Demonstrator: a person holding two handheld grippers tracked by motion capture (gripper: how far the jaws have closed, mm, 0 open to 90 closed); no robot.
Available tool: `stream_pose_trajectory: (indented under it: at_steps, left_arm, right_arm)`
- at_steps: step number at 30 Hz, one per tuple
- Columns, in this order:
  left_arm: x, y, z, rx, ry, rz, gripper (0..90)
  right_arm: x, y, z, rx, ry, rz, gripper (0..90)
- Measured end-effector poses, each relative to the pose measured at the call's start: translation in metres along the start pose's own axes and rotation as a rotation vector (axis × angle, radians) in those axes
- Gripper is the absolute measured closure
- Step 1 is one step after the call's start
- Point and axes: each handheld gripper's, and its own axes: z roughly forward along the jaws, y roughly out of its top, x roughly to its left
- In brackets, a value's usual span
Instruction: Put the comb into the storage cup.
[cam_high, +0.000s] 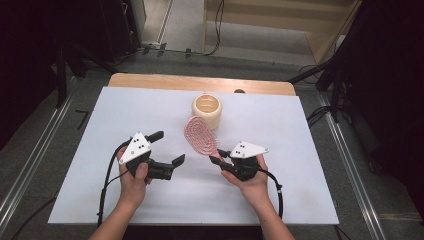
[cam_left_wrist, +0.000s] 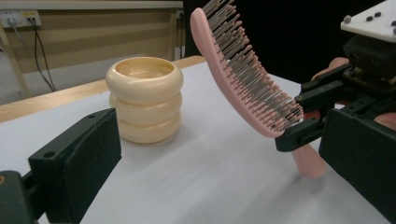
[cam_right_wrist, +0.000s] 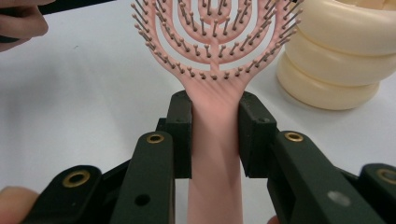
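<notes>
Holding the pink vented hairbrush (cam_high: 200, 135) by its handle, my right gripper (cam_high: 216, 161) has its fingers (cam_right_wrist: 183, 135) clamped on either side of the narrow neck just below the bristle head. In the right gripper view that grip sits at the centre of the frame, the bristles fanning to the top edge. I judge the hold is low on the handle so the head stays free and the whole brush can be tipped up: in the left gripper view it stands steeply tilted through the middle of the frame, handle end close to the white worktop (cam_high: 300, 200), head raised.

My left gripper (cam_high: 167, 147) waits at lower left of the high view with its fingers (cam_left_wrist: 77, 163) wide apart and nothing between them, aimed toward the brush. The cream ribbed cup (cam_high: 207, 110) stands upright just above the brush head in the high view, near it but apart, its mouth open; that looks the likely place for the brush.

Room for moving is generous: bare worktop lies to the left, right and bottom of the frame. The tight spots are the cup's rim beside the bristles, and the wooden edge (cam_high: 150, 80) just behind the cup.
</notes>
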Motion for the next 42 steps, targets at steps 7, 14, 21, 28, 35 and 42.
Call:
stream_pose_trajectory:
  at_steps: [7, 14, 21, 28, 35, 42]
  left_arm:
    - [-0.001, 0.004, 0.007, -0.007, -0.007, -0.028, 0.0]
    - [-0.005, 0.008, 0.016, -0.007, -0.036, -0.053, 0.0]
    - [-0.009, 0.010, 0.024, 0.003, -0.038, -0.066, 2.4]
    - [-0.013, 0.012, 0.029, 0.007, -0.051, -0.086, 3.6]
    - [-0.014, 0.015, 0.033, 0.011, -0.049, -0.103, 7.7]
    - [-0.014, 0.016, 0.036, 0.018, -0.043, -0.134, 20.4]
  right_arm:
    - [0.005, 0.000, 0.002, -0.021, -0.003, -0.016, 67.8]
    - [0.009, 0.001, 0.003, -0.031, -0.002, -0.033, 67.8]
    - [0.013, 0.001, 0.005, -0.040, -0.001, -0.040, 67.8]
    - [0.018, 0.002, 0.007, -0.049, 0.004, -0.054, 67.8]
    - [0.024, 0.002, 0.009, -0.054, 0.013, -0.074, 67.8]
    - [0.030, 0.003, 0.012, -0.049, 0.006, -0.105, 67.8]
